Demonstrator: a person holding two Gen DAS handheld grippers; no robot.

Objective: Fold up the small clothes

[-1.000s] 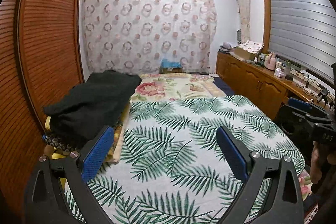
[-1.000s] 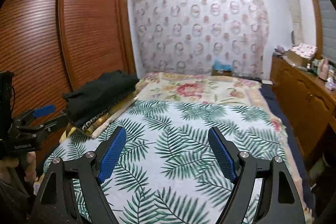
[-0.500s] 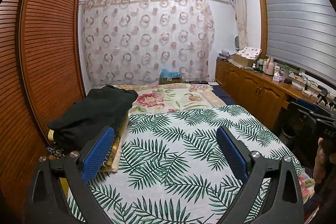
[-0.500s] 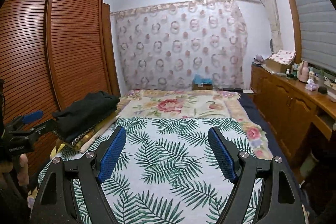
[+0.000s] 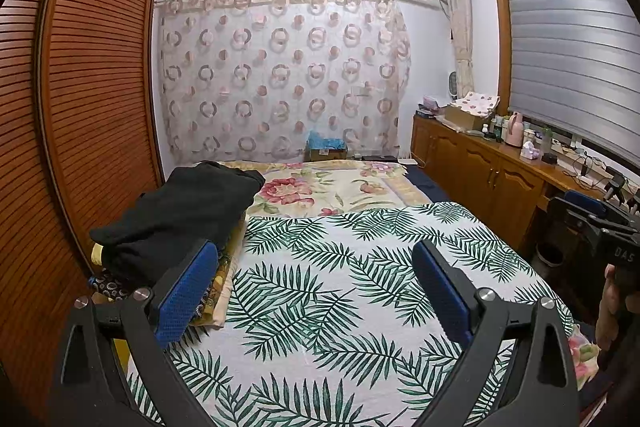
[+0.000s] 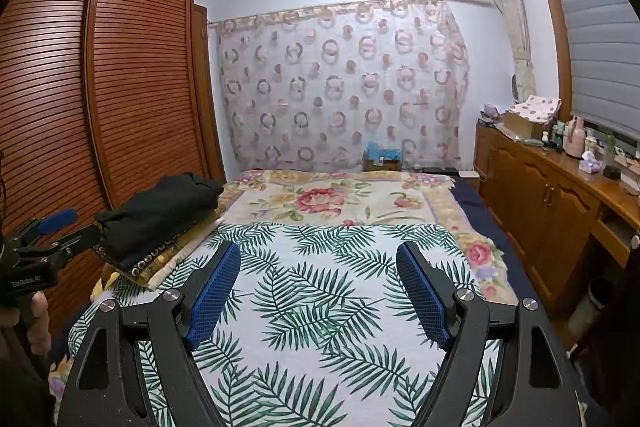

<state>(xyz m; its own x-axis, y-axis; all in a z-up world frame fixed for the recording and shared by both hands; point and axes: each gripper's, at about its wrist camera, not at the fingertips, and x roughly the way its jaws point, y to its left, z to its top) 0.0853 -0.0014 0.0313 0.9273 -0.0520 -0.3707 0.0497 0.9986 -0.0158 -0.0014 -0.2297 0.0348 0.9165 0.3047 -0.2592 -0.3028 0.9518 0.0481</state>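
Both tools have tilted upward over the last second: more ceiling and wall now show, and the bed sits lower in each view. At the left, a folded black garment (image 5: 176, 211) tops a stack of folded cloths (image 5: 218, 279) at the bed's wardrobe side. The left tool (image 5: 316, 291) and right tool (image 6: 318, 291) hover with fingers spread, holding nothing, over the palm-leaf sheet (image 5: 340, 307), which carries no loose garment. That fits folding finished, or a piece yet to be fetched.

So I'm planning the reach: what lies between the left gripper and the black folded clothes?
Nothing but leaf-print bedspread: in the left wrist view, the left gripper hangs open beside the black folded clothes.
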